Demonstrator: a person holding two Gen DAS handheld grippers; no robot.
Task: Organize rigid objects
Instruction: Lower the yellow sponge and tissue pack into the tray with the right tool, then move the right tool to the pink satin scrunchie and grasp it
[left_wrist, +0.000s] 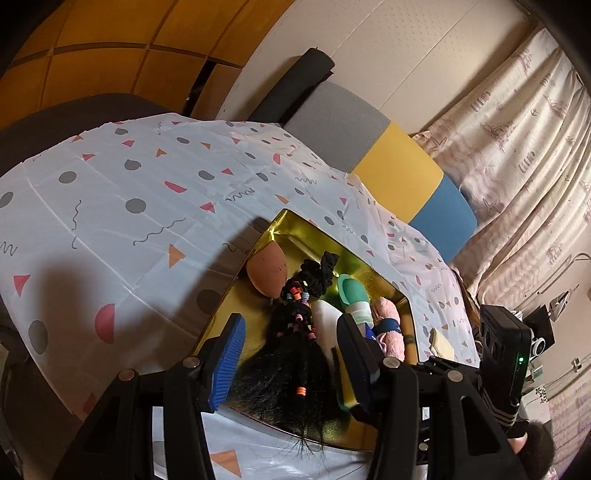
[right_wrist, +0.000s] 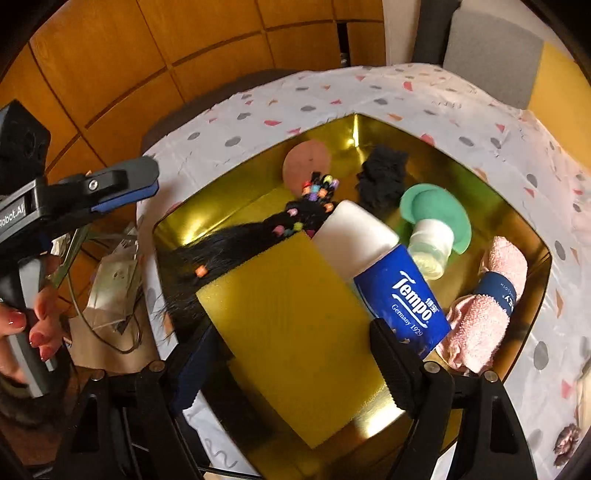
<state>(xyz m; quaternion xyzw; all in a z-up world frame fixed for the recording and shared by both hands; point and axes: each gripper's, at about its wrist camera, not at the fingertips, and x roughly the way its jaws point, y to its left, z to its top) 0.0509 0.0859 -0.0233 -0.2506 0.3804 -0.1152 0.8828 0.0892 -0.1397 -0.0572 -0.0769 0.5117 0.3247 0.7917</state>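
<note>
A gold tray (right_wrist: 207, 218) holds a yellow sponge (right_wrist: 288, 295), a blue-and-white Tempo tissue pack (right_wrist: 399, 295), a green-and-white brush (right_wrist: 436, 210), a rolled pink towel (right_wrist: 480, 325), a black scrunchie (right_wrist: 380, 173), a round pink puff (right_wrist: 306, 162) and a beaded black hairpiece (right_wrist: 236, 251). My right gripper (right_wrist: 297, 365) is open over the tray's near side, its fingers on either side of the sponge, which lies on the tray. My left gripper (left_wrist: 291, 354) hovers open above the hairpiece (left_wrist: 291, 354) and shows at the left edge of the right wrist view (right_wrist: 125, 184).
The tray (left_wrist: 295, 221) sits on a white cloth with coloured shapes (left_wrist: 129, 184). A grey, yellow and blue chair back (left_wrist: 388, 155) and a curtain (left_wrist: 517, 147) stand behind. A hand with red nails (right_wrist: 26, 321) holds the left gripper. Cables and packets (right_wrist: 110, 280) lie on the floor.
</note>
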